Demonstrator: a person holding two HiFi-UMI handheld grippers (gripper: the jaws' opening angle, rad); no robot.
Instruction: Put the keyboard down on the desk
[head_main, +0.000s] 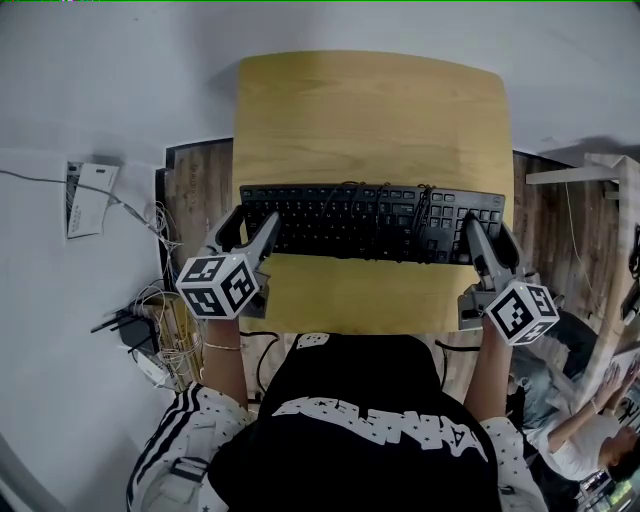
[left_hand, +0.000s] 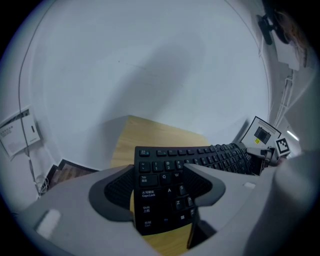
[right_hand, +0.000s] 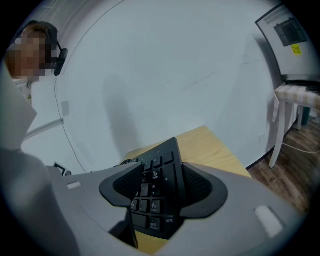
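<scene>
Spanning nearly the full width of the bench (head_main: 370, 110), the black keyboard (head_main: 370, 222) lay level over the near half of the light wooden top. Whether it rested on the top or hung just above it could not be told. Its cord (head_main: 395, 193) lay looped across the keys.

Left gripper (head_main: 255, 222): jaws closed on the keyboard's left end, one jaw at the end edge, the other on the letter keys. In the left gripper view the keys (left_hand: 160, 165) filled the gap between the jaws.

Right gripper (head_main: 487, 232): jaws closed on the right end, one jaw on the number pad, the other at the end edge. The right gripper view showed the pad keys (right_hand: 155, 172) between them.

The bench's far edge stood at a plain white wall (head_main: 370, 30). Wood-pattern floor (head_main: 195, 190) showed at both sides. Loose cables (head_main: 150, 340) lay left of the bench, and a paper sheet (head_main: 90, 198) beyond them. Another person (head_main: 585, 435) was at lower right.
</scene>
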